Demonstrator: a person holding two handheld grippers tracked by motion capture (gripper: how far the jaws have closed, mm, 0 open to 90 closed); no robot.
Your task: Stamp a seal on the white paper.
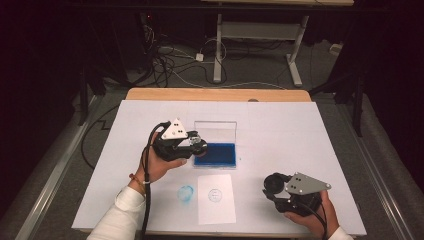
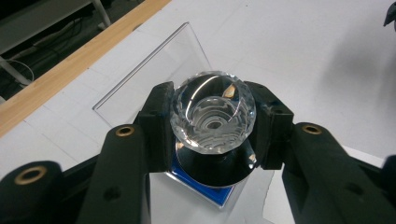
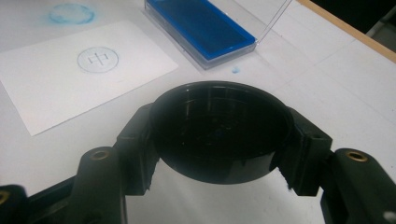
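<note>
Surface [image 1: 300, 130]: white-covered tabletop with a wooden strip along its far edge, carrying everything below.

Clear plastic case holding a blue ink pad [image 1: 216, 154]: lies open near the middle of the surface, its transparent lid [image 1: 215, 131] standing up at the far side. In the right gripper view the pad [image 3: 201, 28] is a bright blue rectangle, with a small blue speck on the surface just beside it.

White paper card [image 1: 216, 199]: flat on the surface on the near side of the ink pad, bearing a round blue stamped mark [image 1: 215, 195] with a character inside [image 3: 98, 59]. A smudged blue ring [image 1: 185, 194] sits on the surface just left of the card.

Left gripper [image 1: 192, 145]: held in the person's left hand [image 1: 160, 167] at the left end of the ink pad. Jaws closed on a faceted clear crystal stamp handle [image 2: 213, 111] with a black round base [image 2: 215, 165], directly over the pad's corner.

Right gripper [image 1: 274, 185]: held in the right hand [image 1: 312, 217] near the front right of the surface, well apart from the pad. Jaws closed on a black round cap [image 3: 219, 130], hollow side up.
</note>
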